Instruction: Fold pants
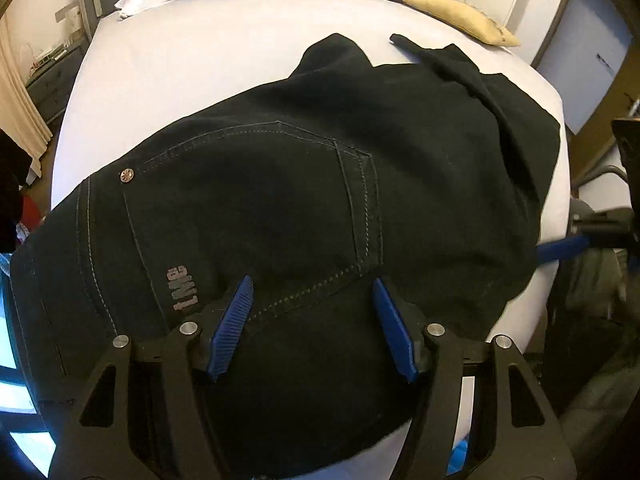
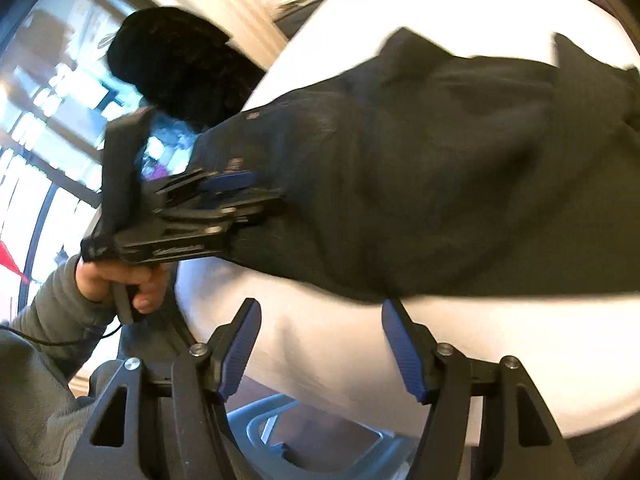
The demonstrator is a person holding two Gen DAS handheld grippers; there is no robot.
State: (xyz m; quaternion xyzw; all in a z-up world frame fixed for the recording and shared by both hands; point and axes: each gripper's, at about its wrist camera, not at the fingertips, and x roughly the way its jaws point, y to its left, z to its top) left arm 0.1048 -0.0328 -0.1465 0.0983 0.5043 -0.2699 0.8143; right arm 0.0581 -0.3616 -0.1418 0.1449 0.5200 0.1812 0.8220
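Bed (image 1: 200, 60): broad mattress under a smooth, pale sheet, rounded by the lens, filling most of the view ahead of both claws.

Pants (image 1: 320, 184): black denim, matte and heavy, lying folded in a wide rumpled mass on the bed, directly beneath and ahead of the left claw (image 1: 312, 292). Pale contrast stitching outlines a back pocket (image 1: 256, 208) just ahead of the claw tips; a printed logo (image 1: 184, 286) sits just left of the left finger, and a small copper rivet (image 1: 127, 176) farther ahead to the left. Far edges end in uneven flaps. From the right wrist view the same cloth (image 2: 440, 184) is blurred, greyer, softly creased, lying ahead of the right claw (image 2: 318, 312).

Left claw: black frame, ribbed blue pads, jaws apart over the denim, nothing pinched. Seen from the right side, a hand (image 2: 120, 280) in a grey sleeve grips its handle.

Right claw: jaws spread over bare sheet at the near hem of the pants, holding nothing.

Tan cushion (image 1: 460, 20): plump, wedge-shaped, far ahead-right of the left claw.
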